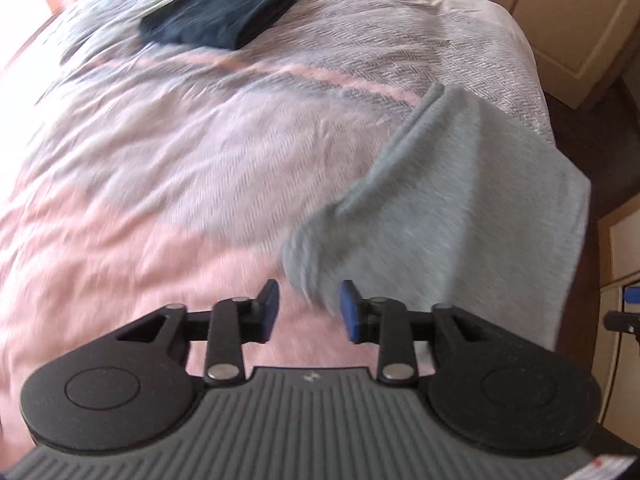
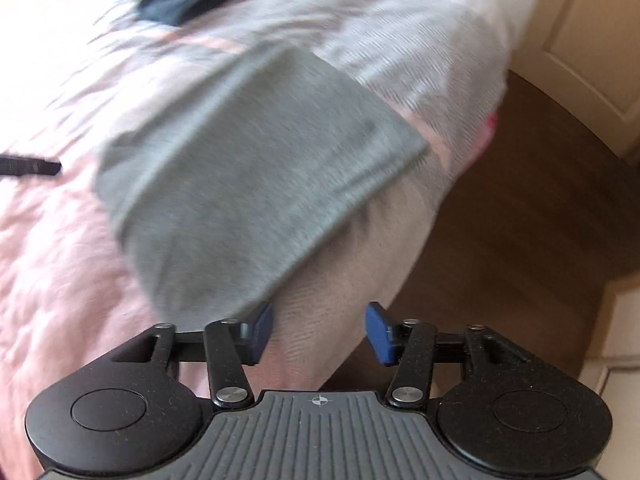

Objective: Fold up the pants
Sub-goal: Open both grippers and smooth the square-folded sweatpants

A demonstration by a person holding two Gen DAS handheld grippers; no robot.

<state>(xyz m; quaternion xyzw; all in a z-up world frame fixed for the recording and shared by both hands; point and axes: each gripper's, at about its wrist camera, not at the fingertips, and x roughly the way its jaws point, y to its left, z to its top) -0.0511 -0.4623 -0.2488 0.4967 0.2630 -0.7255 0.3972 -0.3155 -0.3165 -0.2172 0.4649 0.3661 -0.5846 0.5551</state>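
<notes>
Both jaws stand apart, empty: left hand-held gripper (image 1: 308, 310), right hand-held gripper (image 2: 320, 334); folded grey pants (image 2: 248, 168) lie at the bed (image 1: 160, 184) edge, dark folded garment (image 1: 228, 4) beyond

Pink bedspread (image 1: 140, 200); dark folded garment (image 1: 228, 8); cream cabinet (image 1: 576, 12).

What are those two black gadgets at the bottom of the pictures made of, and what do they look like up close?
Each is a handheld gripper, left and right. Both have a grey ribbed body, two round black discs at the sides, black linkage bars with silver rivets, and two fingers tipped with blue pads. The right one bears a small crosshair mark; the left has a faint logo. No hands or sleeves show.
</notes>
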